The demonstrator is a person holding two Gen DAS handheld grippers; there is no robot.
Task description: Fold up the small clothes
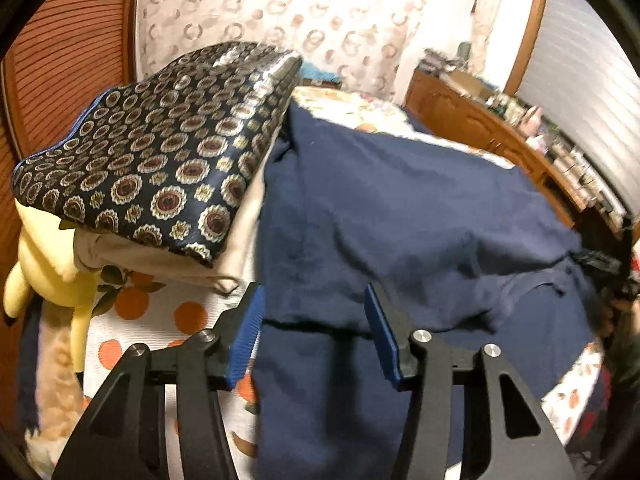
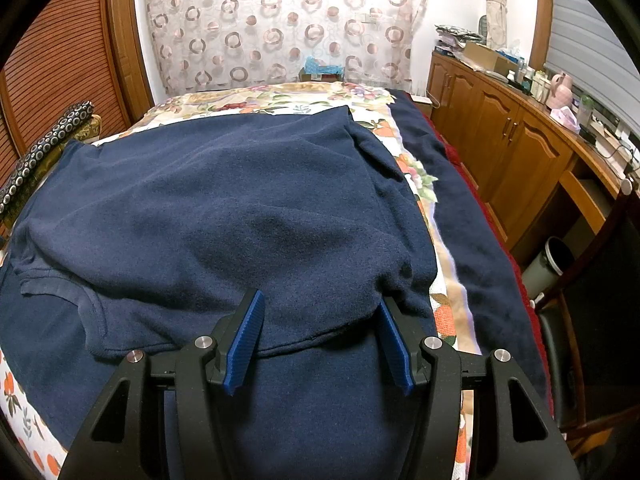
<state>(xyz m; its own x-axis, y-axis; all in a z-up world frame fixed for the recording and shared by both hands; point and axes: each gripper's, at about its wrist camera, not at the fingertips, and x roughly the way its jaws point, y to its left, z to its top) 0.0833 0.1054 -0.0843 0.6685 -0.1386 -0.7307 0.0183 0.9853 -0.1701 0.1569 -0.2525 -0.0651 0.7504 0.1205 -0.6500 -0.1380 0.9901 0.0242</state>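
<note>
A navy blue garment [image 2: 224, 216] lies spread on the bed, its far part folded over the near part. It also shows in the left wrist view [image 1: 392, 208]. My right gripper [image 2: 318, 304] is open and empty, just above the folded edge of the garment. My left gripper [image 1: 314, 296] is open and empty, over the garment's left side, above a fold edge. The blue pads [image 1: 248, 340] are wide apart in both views.
A stack of folded clothes topped by a dark patterned cloth [image 1: 160, 152] stands left of the garment. A yellow plush toy [image 1: 44, 256] lies at the left. The floral bedspread [image 2: 424, 184] borders a navy blanket [image 2: 472, 240]. Wooden cabinets [image 2: 500, 152] and a bin [image 2: 548, 264] stand at the right.
</note>
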